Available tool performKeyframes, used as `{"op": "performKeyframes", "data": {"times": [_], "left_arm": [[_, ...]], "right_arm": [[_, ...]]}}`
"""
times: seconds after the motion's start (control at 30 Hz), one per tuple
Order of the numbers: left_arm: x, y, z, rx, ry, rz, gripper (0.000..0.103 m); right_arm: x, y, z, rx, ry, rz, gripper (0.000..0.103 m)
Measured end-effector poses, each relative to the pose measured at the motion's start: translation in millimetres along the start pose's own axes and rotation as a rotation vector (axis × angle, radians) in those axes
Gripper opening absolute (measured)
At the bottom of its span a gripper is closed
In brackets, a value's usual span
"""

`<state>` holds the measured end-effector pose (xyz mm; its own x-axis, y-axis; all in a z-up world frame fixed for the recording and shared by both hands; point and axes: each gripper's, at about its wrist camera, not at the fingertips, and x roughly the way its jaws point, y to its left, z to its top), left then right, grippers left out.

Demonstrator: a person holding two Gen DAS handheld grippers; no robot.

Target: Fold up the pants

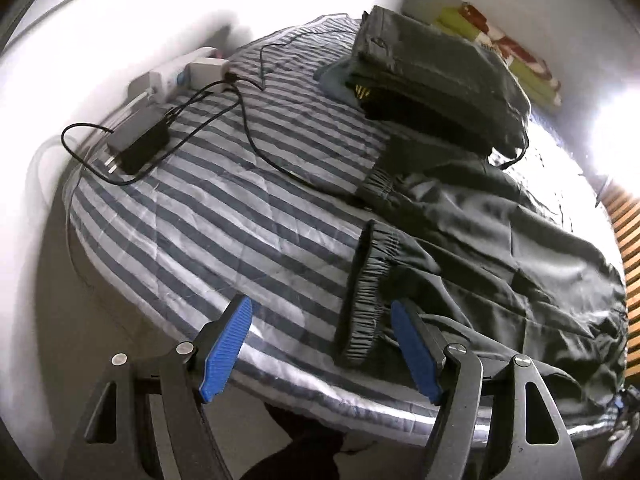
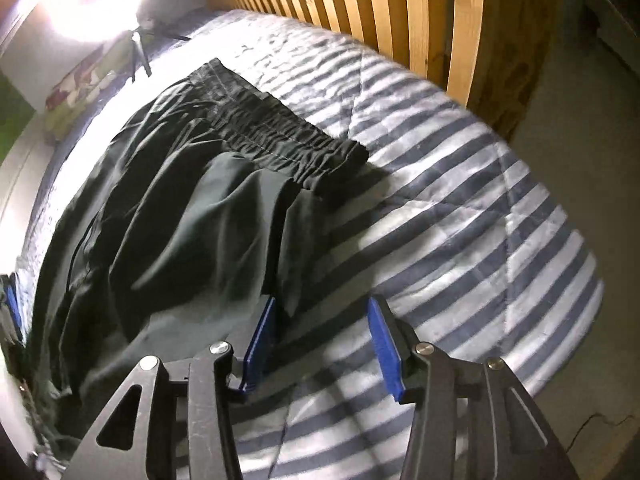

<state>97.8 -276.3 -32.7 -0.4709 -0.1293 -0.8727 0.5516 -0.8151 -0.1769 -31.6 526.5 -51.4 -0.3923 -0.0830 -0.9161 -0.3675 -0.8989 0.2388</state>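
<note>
Pants (image 2: 192,216) lying spread on the striped bed, both grippers hanging open above them.

The left gripper (image 1: 320,344) is standing wide and gripping nothing, a gathered cuff (image 1: 366,300) lying just ahead between its pads; the right gripper (image 2: 322,348) is gaping partway, empty, the cloth's edge beside its left pad and the waistband (image 2: 288,140) further ahead. I judge the thin fabric risks bunching if only one layer is pinched. The charger cable (image 1: 224,120) lying ahead of the left gripper could be snagging a dragged leg. The striped quilt (image 2: 480,220) is covering the bed, a slatted wooden headboard (image 2: 380,8) standing beyond.
</note>
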Motion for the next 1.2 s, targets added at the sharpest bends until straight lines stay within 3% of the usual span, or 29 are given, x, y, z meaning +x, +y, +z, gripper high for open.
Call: {"op": "performKeyframes", "data": {"times": [0.13,0.33,0.43,0.5,0.53,0.57,0.63,0.67,0.77,0.87,1.07,1.2], "left_arm": [[6,4,-2,-0.011,0.028,-0.011,0.08],[43,-5,-14,-0.022,0.152,-0.069,0.081],[54,-16,-24,0.0,0.159,-0.054,0.079],[53,-29,-26,0.062,0.133,0.0,0.046],[52,-32,-26,0.069,0.138,0.004,0.027],[50,-33,-25,0.054,0.14,-0.005,0.025],[38,-33,-23,0.036,0.112,-0.015,0.018],[29,-31,-21,0.025,0.093,-0.021,0.007],[-3,-18,-14,-0.044,0.045,-0.083,0.007],[-35,-12,-7,-0.039,-0.009,-0.09,0.007],[-82,-10,-3,-0.08,-0.057,-0.149,0.007],[-83,-12,-10,-0.043,-0.01,-0.109,0.007]], "right_arm": [[3,8,3,0.008,-0.013,-0.014,0.053],[7,17,5,0.004,-0.012,0.004,0.053],[8,20,5,-0.001,-0.016,0.011,0.052],[9,22,7,-0.008,-0.024,0.016,0.043],[10,23,8,-0.008,-0.023,0.023,0.028],[11,23,9,0.0,-0.017,0.038,0.012],[9,20,10,0.034,-0.015,0.09,0.004],[5,19,10,0.044,-0.03,0.093,0.002],[-17,13,12,0.063,-0.097,0.127,0.002],[-41,8,15,0.078,-0.137,0.196,0.002],[-76,10,11,0.087,-0.208,0.243,0.002],[-89,15,14,0.054,-0.272,0.185,0.002]]}}
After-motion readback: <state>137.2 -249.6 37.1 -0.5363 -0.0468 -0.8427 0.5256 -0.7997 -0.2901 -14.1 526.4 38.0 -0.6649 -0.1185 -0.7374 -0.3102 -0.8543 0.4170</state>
